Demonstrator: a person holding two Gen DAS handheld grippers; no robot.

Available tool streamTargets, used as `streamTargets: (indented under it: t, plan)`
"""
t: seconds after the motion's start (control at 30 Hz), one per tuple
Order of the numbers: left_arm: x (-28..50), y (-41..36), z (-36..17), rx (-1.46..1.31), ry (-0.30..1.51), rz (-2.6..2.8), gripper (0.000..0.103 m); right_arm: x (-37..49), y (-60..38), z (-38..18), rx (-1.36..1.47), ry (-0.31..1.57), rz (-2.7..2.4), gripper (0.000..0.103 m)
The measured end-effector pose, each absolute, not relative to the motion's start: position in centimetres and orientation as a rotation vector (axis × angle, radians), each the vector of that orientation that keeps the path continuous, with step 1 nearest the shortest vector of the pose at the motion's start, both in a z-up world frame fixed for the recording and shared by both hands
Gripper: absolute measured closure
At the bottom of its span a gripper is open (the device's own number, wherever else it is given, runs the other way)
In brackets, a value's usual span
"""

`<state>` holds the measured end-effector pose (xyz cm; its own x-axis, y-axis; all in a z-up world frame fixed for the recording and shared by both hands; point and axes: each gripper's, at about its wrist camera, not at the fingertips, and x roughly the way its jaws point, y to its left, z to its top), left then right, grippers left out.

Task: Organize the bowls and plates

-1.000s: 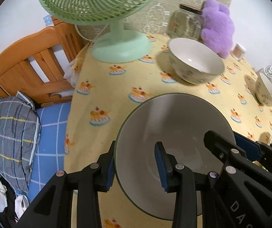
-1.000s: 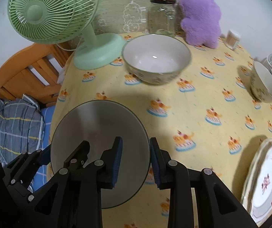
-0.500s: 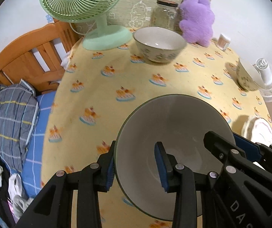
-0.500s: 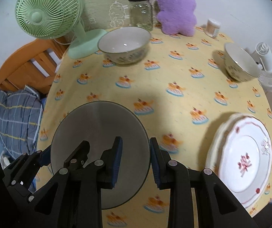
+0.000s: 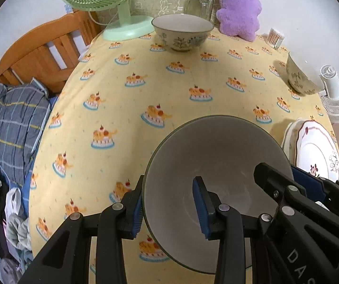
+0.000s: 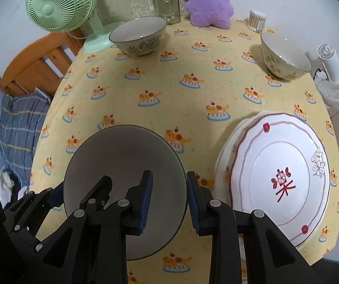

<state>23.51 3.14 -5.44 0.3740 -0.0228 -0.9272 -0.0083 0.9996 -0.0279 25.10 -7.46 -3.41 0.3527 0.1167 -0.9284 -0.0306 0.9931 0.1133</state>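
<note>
Grey bowl (image 6: 124, 184) held by both tools, above the near-left tabletop (image 6: 169, 90): left tool (image 5: 169, 209) clamps its left rim, right tool (image 6: 168, 202) clamps its right rim, one finger inside and one outside each. Likely target, a guess: the far-left floral bowl (image 6: 138, 35), straight ahead and well apart; far-right floral bowl (image 6: 285, 55) ahead to the right. Plate stack (image 6: 279, 179) sits just right of the held bowl. Count: three bowls, one plate stack, number of plates in it unclear.

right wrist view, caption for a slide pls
Both grippers clamp one bowl by its rim, beside stacked plates on a cake-print tablecloth.
</note>
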Motion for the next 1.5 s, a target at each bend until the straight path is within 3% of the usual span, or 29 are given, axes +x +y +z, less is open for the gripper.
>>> streamTargets:
  t: [0.6, 0.73, 0.83, 0.97, 1.5]
  plan:
    - [22.9, 2.4, -6.5, -0.064, 1.189, 0.07, 0.063, 25.4, -7.9, -4.7, 0.026, 1.205, 0.167, 0.067]
    - [22.7, 2.7, -6.6, -0.067, 1.199, 0.097, 0.047, 25.7, -8.1, -5.1, 0.012, 1.232, 0.191, 0.067]
    - [22.5, 3.0, -5.9, -0.08, 1.172, 0.11, 0.043, 25.9, -8.9, -4.7, 0.042, 1.235, 0.179, 0.056]
    - [22.4, 3.0, -4.9, -0.049, 1.145, 0.112, 0.036, 25.8, -9.4, -3.9, 0.063, 1.228, 0.179, 0.051]
    - [24.2, 2.9, 0.8, -0.034, 1.036, 0.096, 0.035, 26.7, -9.0, 2.5, -0.035, 1.057, 0.218, 0.051]
